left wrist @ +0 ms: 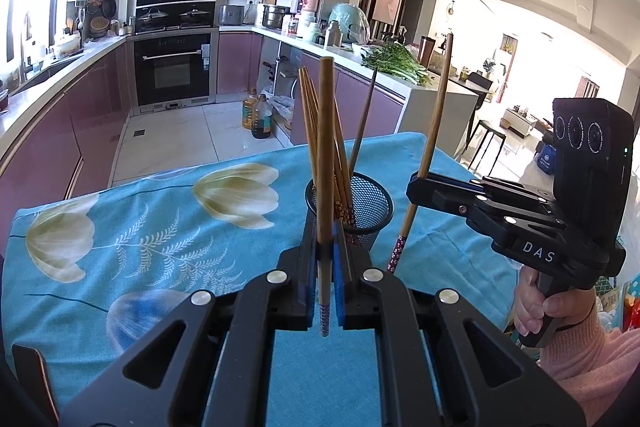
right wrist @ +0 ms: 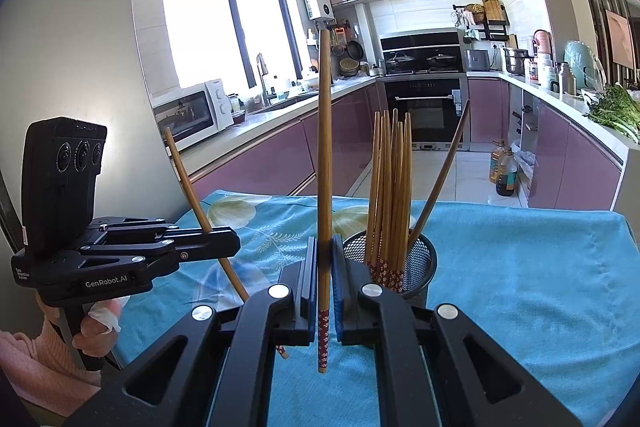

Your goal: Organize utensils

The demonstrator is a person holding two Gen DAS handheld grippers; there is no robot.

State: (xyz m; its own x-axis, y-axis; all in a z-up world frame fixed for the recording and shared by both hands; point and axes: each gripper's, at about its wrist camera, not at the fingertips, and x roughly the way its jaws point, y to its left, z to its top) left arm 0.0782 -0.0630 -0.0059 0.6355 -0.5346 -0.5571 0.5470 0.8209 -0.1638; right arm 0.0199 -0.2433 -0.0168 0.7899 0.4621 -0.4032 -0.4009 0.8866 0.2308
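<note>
Left wrist view | left gripper (left wrist: 326, 259) clamps brown wooden chopstick (left wrist: 326, 147) upright | right gripper (right wrist: 325, 267) clamps another chopstick (right wrist: 325, 147) | both poised for dropping into black mesh cup (left wrist: 368, 211)

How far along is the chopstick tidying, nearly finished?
Looks close. Done: a bunch of chopsticks already stands in the black mesh cup on the blue cloth. In hand: the left gripper and the right gripper are each shut on one chopstick, held upright beside the cup. Left: dropping those two in. No other loose chopsticks show on the cloth.
</note>
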